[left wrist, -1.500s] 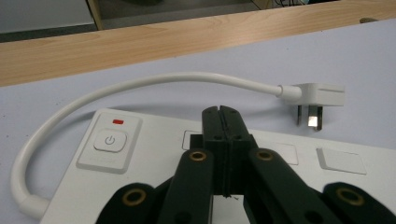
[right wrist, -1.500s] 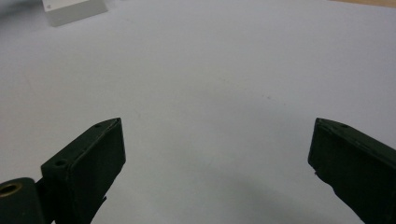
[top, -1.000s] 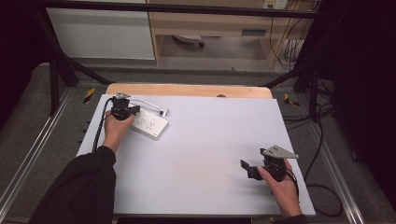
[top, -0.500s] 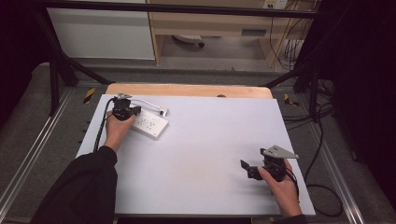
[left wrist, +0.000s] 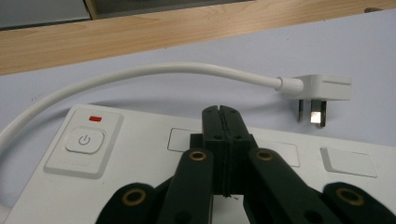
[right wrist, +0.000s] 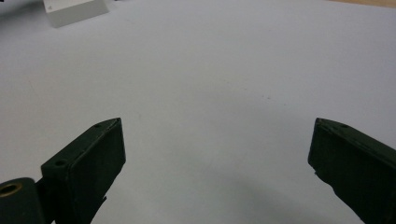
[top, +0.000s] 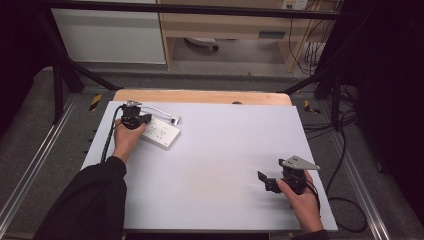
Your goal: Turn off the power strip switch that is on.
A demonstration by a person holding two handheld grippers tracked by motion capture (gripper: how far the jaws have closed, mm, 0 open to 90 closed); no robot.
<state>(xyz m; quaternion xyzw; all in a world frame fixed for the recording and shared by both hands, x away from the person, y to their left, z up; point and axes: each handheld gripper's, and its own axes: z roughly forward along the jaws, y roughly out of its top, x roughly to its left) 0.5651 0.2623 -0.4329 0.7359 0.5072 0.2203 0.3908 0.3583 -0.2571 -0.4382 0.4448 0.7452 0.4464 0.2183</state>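
The left tongs (left wrist: 221,112) were pressed fully together over the strip (top: 159,133), holding nothing between them; whether the tips touched its face could not be told. The right tongs (right wrist: 215,154) stood wide apart and empty, low over the bare table (top: 225,150), well away.

The strip lay at the table's far left corner. It looked a light, rigid plastic block, likely to slide on the smooth top; its long edges seemed the best grip. Its cord (left wrist: 154,72) would flex and drag.

The left gripper view showed the switch (left wrist: 84,140), red lamp (left wrist: 95,118) and plug (left wrist: 322,88) with its pins. The high view gave both hands' places.
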